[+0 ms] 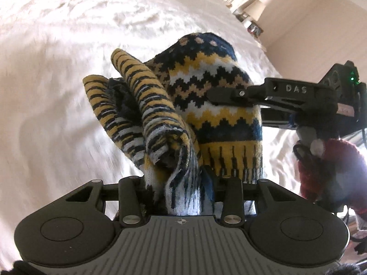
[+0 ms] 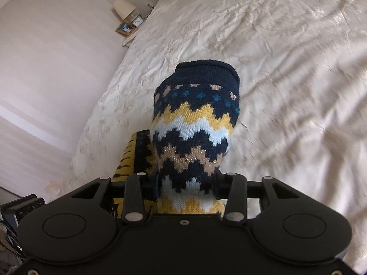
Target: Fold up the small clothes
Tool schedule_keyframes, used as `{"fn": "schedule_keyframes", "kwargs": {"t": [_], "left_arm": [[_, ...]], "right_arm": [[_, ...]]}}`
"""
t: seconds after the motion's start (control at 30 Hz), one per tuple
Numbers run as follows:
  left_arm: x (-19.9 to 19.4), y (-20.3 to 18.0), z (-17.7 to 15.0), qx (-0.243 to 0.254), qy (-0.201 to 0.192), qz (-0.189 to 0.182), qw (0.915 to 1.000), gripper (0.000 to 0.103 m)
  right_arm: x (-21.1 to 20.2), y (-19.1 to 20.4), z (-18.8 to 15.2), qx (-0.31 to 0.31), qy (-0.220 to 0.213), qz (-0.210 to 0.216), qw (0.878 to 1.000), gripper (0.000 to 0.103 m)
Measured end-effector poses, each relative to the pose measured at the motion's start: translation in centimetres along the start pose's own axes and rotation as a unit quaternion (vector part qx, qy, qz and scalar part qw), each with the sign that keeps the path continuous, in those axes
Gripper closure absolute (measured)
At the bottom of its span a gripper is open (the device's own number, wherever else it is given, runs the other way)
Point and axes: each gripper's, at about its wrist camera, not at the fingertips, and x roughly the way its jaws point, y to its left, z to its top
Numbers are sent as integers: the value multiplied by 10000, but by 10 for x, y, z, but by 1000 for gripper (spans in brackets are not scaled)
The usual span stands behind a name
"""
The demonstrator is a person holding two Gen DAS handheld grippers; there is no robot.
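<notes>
A knitted sock (image 1: pixel 206 96) with navy, yellow, white and tan zigzags hangs in the air above the bed, held between both grippers. My left gripper (image 1: pixel 181 181) is shut on its bunched, striped end, and folds of the inside-out knit (image 1: pixel 142 105) stick up to the left of it. My right gripper (image 2: pixel 188 183) is shut on the sock's middle, with the navy rounded end (image 2: pixel 206 75) standing up beyond the jaws. In the left wrist view the right gripper (image 1: pixel 220 97) comes in from the right and pinches the zigzag part. The fabric hides the pads of both grippers.
A crumpled cream bedspread (image 2: pixel 286 68) fills the ground beneath. A bedside table with a lamp (image 2: pixel 123 8), a picture frame (image 2: pixel 125 29) and a small clock stands by the pale wall at the far left. A hand in a red sleeve (image 1: pixel 330 169) holds the right gripper.
</notes>
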Motion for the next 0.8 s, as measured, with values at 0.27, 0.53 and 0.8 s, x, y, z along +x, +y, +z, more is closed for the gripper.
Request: {"fn": "schedule_keyframes", "kwargs": {"t": [0.27, 0.53, 0.8], "left_arm": [[25, 46, -62, -1243, 458, 1502, 9797, 63], [-14, -15, -46, -326, -530, 1735, 9829, 58], [44, -44, 2, 572, -491, 1732, 9820, 40]], "right_arm": [[-6, -69, -33, 130, -57, -1127, 9935, 14], [-33, -64, -48, -496, -268, -1313, 9897, 0], [-16, -53, -42, -601, -250, -1632, 9844, 0]]}}
